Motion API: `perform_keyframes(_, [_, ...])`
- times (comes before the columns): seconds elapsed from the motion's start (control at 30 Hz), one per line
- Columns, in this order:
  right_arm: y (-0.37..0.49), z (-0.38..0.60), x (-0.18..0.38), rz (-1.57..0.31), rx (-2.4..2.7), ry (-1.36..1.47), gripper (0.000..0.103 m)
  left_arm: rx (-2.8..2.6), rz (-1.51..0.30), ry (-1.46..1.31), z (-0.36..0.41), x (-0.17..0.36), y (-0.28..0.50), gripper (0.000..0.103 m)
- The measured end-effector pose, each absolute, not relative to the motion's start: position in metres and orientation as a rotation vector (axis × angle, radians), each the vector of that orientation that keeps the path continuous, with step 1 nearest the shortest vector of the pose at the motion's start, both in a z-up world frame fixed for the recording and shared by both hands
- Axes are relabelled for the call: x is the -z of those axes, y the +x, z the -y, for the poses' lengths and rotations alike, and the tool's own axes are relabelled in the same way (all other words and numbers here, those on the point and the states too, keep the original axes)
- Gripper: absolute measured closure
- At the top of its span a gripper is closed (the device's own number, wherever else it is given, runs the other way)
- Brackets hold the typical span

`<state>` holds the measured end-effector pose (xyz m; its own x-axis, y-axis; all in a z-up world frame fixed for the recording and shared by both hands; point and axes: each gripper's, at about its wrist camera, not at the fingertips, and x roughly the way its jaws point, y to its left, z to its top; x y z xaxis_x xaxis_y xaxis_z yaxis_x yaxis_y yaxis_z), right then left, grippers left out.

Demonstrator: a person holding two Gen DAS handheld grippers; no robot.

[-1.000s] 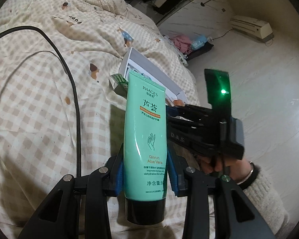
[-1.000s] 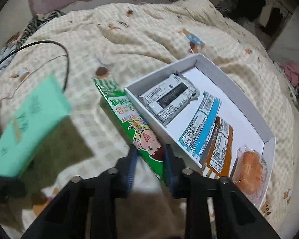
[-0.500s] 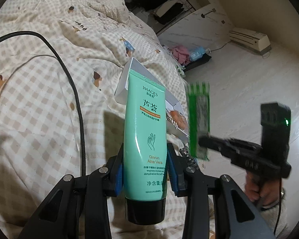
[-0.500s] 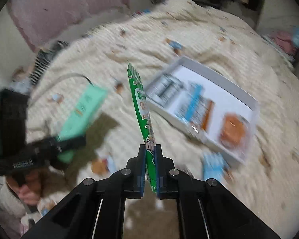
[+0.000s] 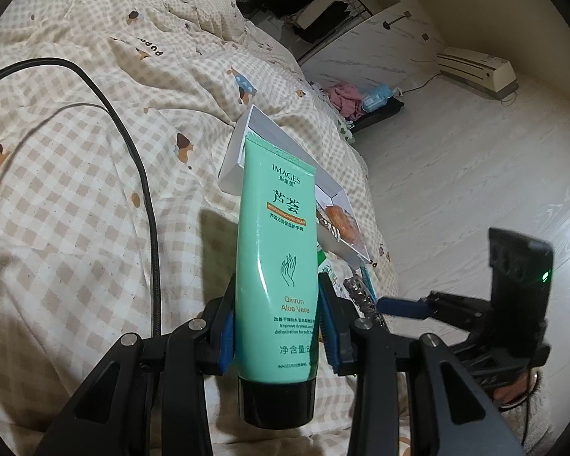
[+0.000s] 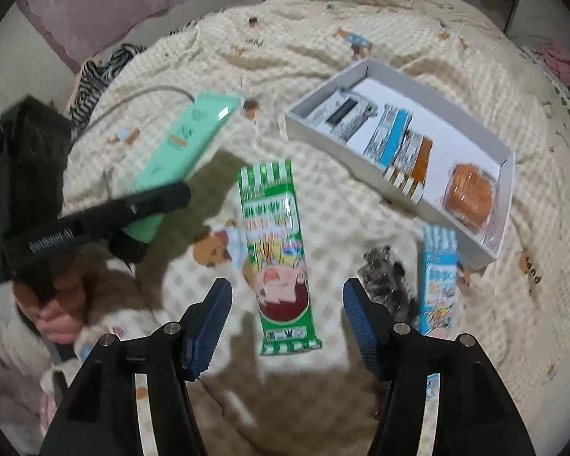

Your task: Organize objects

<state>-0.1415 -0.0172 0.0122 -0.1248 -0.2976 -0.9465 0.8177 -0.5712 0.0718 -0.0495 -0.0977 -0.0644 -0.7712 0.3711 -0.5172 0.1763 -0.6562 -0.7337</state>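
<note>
Sorting partway: white box [image 6: 507, 174] upper right holds several packets; green snack packet [image 6: 275, 250] on bed; left tongs [image 5: 277, 326] grasping hand cream tube [image 5: 275, 250]; right tongs [image 6: 287, 319] released.

left gripper [image 5: 276, 336] is clamped on the tube [image 5: 276, 266], right gripper [image 6: 287, 313] hangs wide open, nothing in it

I'm looking at a bed under a checked quilt [image 6: 323, 49]. A white box [image 6: 507, 174] is sitting on it at the far right, a green snack packet [image 6: 273, 250] is lying near centre, with a dark wrapper [image 6: 387, 277] and blue packet [image 6: 439, 277] to its right. A black cable [image 5: 140, 174] is trailing across the left.
</note>
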Motion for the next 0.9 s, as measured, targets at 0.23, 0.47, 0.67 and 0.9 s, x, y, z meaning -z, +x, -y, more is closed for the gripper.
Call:
perform_keyframes(0.23, [-0.127,0.020,0.022,-0.779,1.724,1.321,0.073,-2.564,1.240,-0.991,0.098,0.064,-0.049,0.063])
perform_keyframes(0.47, [-0.130,-0.007,-0.015,-0.505,1.788,1.249,0.073,-2.576,1.209,-0.987,0.095,0.061,-0.051,0.063])
perform_keyframes(0.67, [-0.113,-0.036,-0.036,-0.361,1.784,1.177,0.073,-2.567,1.233,-0.967,0.098,0.058,-0.045,0.063])
perform_keyframes(0.9, [-0.087,-0.085,-0.044,-0.130,1.846,1.085,0.073,-2.578,1.133,-0.837,0.095,0.025,-0.030,0.063])
